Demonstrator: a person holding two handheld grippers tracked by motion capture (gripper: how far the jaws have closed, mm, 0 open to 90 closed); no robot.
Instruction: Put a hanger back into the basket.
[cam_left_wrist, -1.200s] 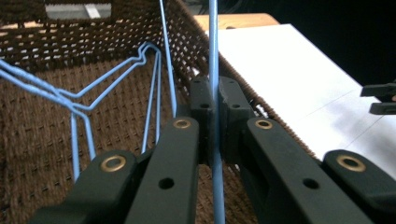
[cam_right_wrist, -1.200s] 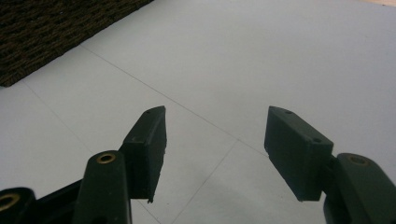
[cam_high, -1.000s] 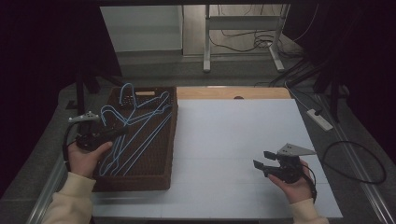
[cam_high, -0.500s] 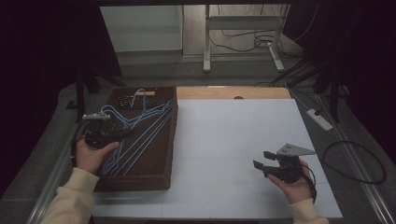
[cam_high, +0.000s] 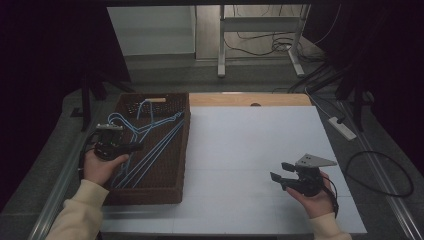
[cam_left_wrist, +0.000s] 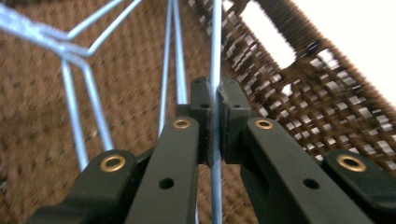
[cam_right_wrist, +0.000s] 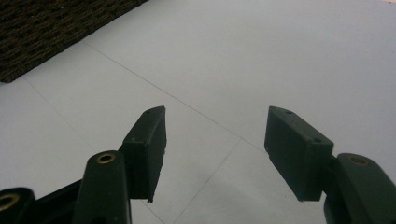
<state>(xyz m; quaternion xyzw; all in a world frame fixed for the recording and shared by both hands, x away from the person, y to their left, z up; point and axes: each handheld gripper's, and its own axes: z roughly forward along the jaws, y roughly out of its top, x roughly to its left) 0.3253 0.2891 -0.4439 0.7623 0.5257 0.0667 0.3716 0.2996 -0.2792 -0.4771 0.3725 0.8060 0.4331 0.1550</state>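
White table (cam_high: 250, 150) takes up most of the high view, wood strip along its 12 o'clock edge, dark room behind with desk legs and cables on the floor. Brown wicker basket (cam_high: 175, 145) sits at 9 o'clock on the table, blue wire hangers (cam_high: 150, 145) piled inside. Since a second ago the hanger bundle has dropped lower in the basket and the left gripper (cam_high: 116, 147) has come down with it, toward the basket's 9 o'clock side. Left gripper view: its jaws are pinched tight on one hanger wire (cam_left_wrist: 215, 56), other wires loose beside it over the weave. Likely means it is settling or re-gripping one hanger to separate it, not lifted clear yet. Right gripper (cam_high: 283, 176) at 4 o'clock, unmoved, jaws apart and holding nothing, bare table under them (cam_right_wrist: 212, 154).
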